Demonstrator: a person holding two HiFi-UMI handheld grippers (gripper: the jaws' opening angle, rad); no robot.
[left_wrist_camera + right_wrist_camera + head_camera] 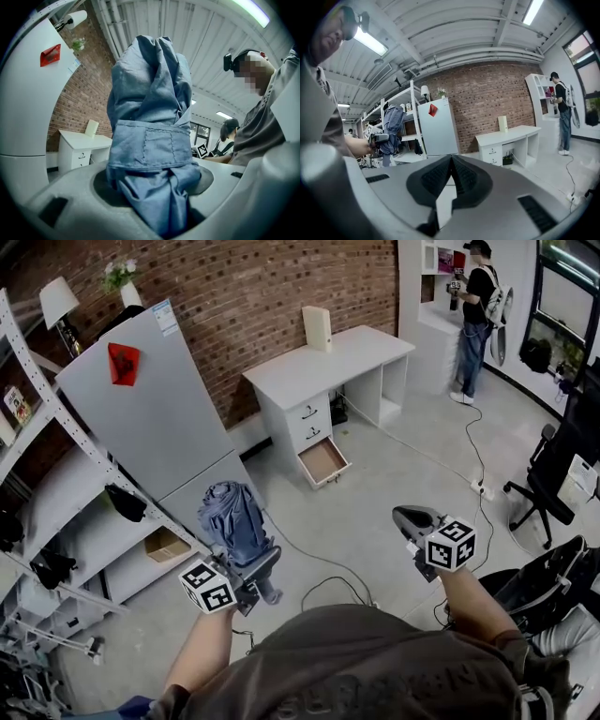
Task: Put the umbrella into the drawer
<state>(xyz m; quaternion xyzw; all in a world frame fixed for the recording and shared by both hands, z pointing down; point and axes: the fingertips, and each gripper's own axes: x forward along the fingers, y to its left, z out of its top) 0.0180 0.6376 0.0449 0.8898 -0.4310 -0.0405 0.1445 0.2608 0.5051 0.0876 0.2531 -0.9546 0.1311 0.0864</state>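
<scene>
umbrella (232,517): folded, crumpled blue-grey fabric bound by a stitched strap; upright, near left | left gripper (251,575): level, jaws clamped on umbrella's lower end | right gripper (412,518): near right, tipped slightly down, ribbed pads together, nothing between | drawer (322,461): far centre, lowest in white desk (328,357), pulled open, brown inside

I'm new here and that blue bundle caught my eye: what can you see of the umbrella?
The umbrella is folded, its grey-blue fabric bunched in creases and bound by a stitched strap of the same cloth. It stands roughly upright, clamped near its lower end in the left hand-held gripper, held above the floor. Nothing else touches it.
</scene>
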